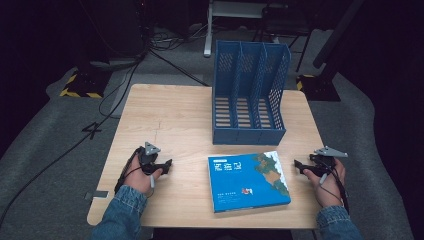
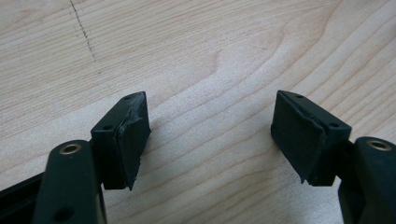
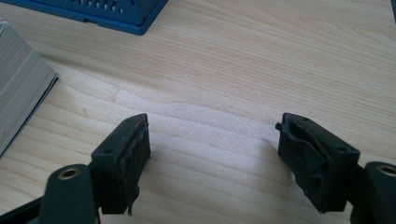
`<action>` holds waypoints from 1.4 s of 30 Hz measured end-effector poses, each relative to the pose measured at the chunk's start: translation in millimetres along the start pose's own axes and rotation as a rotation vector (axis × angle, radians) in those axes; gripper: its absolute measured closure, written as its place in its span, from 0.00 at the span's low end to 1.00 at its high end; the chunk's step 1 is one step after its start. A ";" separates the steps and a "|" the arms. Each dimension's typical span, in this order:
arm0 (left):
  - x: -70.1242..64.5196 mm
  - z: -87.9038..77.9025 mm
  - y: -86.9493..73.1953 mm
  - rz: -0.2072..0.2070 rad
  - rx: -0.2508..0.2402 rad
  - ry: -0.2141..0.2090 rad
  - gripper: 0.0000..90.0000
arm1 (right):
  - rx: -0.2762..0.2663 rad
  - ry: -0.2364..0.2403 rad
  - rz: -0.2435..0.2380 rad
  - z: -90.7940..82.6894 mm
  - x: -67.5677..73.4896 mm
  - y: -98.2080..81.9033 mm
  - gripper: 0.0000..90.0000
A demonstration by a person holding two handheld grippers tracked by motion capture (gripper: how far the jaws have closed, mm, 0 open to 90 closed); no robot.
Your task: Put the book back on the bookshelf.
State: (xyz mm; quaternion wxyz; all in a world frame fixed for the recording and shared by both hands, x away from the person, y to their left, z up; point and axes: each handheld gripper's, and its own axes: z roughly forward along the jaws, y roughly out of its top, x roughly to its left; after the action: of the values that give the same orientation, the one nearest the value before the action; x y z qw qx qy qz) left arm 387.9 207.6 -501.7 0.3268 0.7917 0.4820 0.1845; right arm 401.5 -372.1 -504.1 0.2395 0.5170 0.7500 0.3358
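Two grippers, left (image 1: 167, 165) and right (image 1: 298, 165), gape empty beside one book (image 1: 248, 180).

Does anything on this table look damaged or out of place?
The rubber pads on both grippers look torn and ragged at the edges. The book lies slightly askew, flat before the empty file rack. Nothing is spilled.

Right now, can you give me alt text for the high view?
A blue softcover book lies flat on the light wooden table, before an empty blue plastic file rack. The left gripper and right gripper flank it, open.
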 end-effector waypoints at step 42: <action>-116.5 20.8 55.0 0.005 0.119 -0.438 0.40 | -0.009 0.201 -0.200 -70.1 91.5 16.0 0.32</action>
State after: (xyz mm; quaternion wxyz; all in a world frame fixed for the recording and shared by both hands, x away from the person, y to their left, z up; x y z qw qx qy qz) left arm 381.4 79.9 -475.7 0.3760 0.8318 0.4078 -0.0196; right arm 329.6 -300.5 -446.9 0.1979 0.4024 0.8165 0.3637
